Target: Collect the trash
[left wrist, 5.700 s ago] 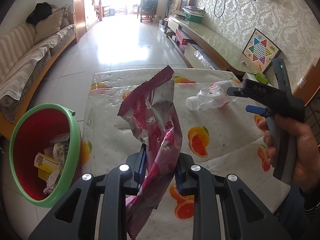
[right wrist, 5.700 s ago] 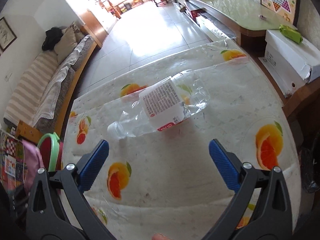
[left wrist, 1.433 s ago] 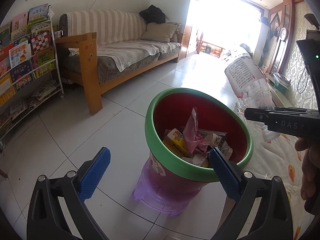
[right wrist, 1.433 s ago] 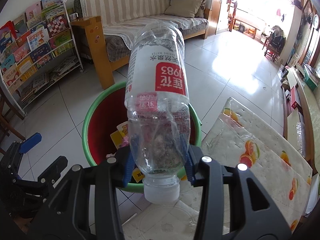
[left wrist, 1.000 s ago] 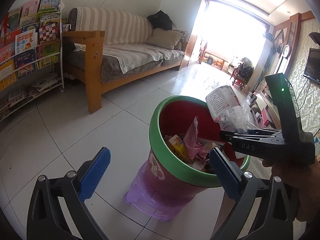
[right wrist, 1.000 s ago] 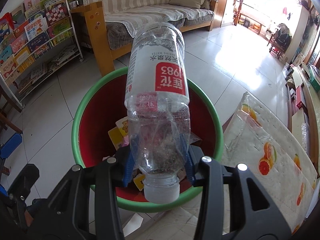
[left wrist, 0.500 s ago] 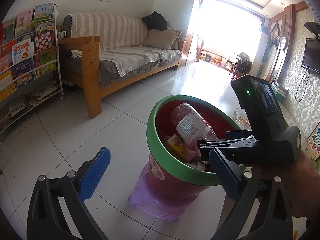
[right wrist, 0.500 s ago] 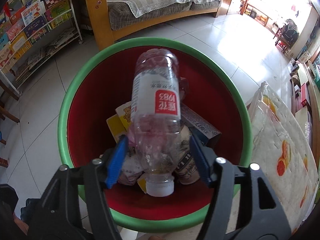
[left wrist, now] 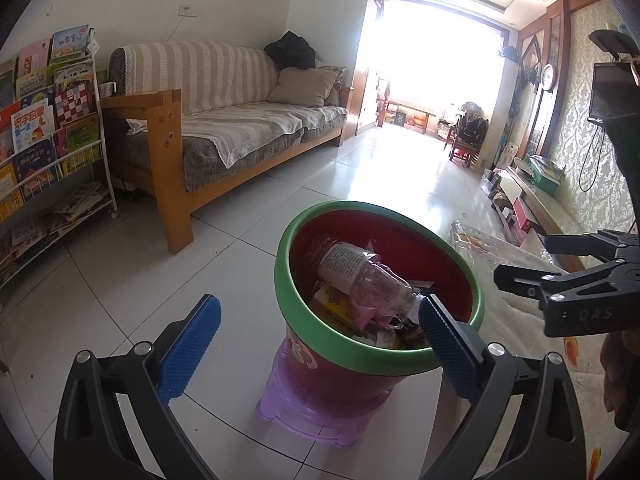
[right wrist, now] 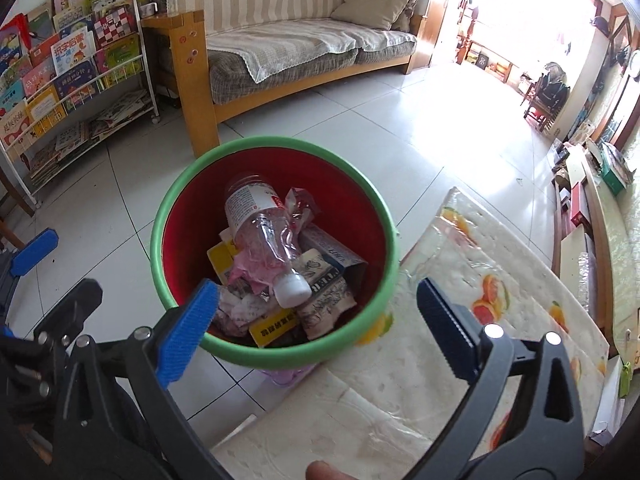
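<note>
A red bin with a green rim (left wrist: 304, 320) (right wrist: 176, 204) stands on a purple stool (left wrist: 312, 412) on the tiled floor. A clear plastic bottle (left wrist: 360, 276) (right wrist: 264, 236) lies inside on top of a pink wrapper (right wrist: 256, 264) and several cartons. My left gripper (left wrist: 316, 344) is open and empty, in front of the bin. My right gripper (right wrist: 320, 320) is open and empty above the bin's near rim; it also shows in the left wrist view (left wrist: 532, 264), to the right of the bin.
A low table with a fruit-print cover (right wrist: 460, 320) sits right of the bin. A wooden sofa (left wrist: 224, 132) and a book rack (left wrist: 44, 152) line the left wall. A TV cabinet (left wrist: 536, 208) runs along the right wall.
My right gripper has let go of the bottle, opened wide and pulled back. The bottle has dropped and now lies on the trash in the bin.
</note>
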The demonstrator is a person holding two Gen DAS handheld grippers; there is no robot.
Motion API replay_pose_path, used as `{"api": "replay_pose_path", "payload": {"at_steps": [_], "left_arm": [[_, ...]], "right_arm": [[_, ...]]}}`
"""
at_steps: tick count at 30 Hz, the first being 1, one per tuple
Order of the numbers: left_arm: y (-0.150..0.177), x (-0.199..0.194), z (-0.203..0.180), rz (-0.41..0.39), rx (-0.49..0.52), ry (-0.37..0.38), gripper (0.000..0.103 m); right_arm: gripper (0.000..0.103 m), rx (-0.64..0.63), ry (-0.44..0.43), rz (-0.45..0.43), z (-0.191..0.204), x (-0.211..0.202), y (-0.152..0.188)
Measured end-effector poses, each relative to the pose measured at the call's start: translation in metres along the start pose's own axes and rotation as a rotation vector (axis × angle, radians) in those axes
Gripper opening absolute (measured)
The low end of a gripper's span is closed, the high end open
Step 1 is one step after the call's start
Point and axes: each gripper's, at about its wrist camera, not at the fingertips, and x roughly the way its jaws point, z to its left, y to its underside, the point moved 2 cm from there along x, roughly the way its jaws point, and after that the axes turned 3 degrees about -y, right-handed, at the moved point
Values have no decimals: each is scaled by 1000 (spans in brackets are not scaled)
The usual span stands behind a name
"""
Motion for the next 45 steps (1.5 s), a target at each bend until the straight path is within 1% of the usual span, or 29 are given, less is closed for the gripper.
{"api": "replay_pose_path", "payload": {"at_steps": [3, 8, 11, 17, 19, 21, 27, 31, 35, 37, 39, 42, 45], "left_arm": [[-5, -8, -16, -19, 46, 18, 95], [-15, -32, -58, -40, 109, 100, 95], [-20, -54, -86, -62, 137, 152, 95], [-25, -94, -140, -49, 190, 208, 95], [-24, -105, -156, -35, 209, 204, 95], [-23, -116, -170, -30, 208, 230, 95], [-21, -159, -202, -50, 235, 309, 95], [-18, -183, -224, -109, 315, 236, 95], [-14, -205, -241, -154, 373, 265, 95], [-13, -215, -247, -158, 399, 265, 95], [-15, -228, -247, -173, 404, 254, 95], [-22, -239, -244, -165, 358, 225, 95], [-24, -248, -238, -195, 344, 202, 95]], "right_arm": [[98, 6, 39, -36, -14, -30, 12], [98, 81, 75, -89, -45, -77, 37], [98, 140, 112, -111, -65, -104, 55], [98, 252, 174, -190, -98, -167, 92], [98, 274, 203, -211, -106, -185, 104], [98, 297, 224, -227, -113, -200, 116], [98, 356, 263, -256, -130, -237, 146], [98, 381, 283, -289, -135, -258, 157], [98, 404, 293, -313, -139, -277, 164], [98, 409, 315, -330, -139, -289, 165], [98, 417, 331, -333, -139, -299, 168], [98, 422, 349, -350, -137, -315, 173], [98, 435, 362, -363, -134, -327, 176]]}}
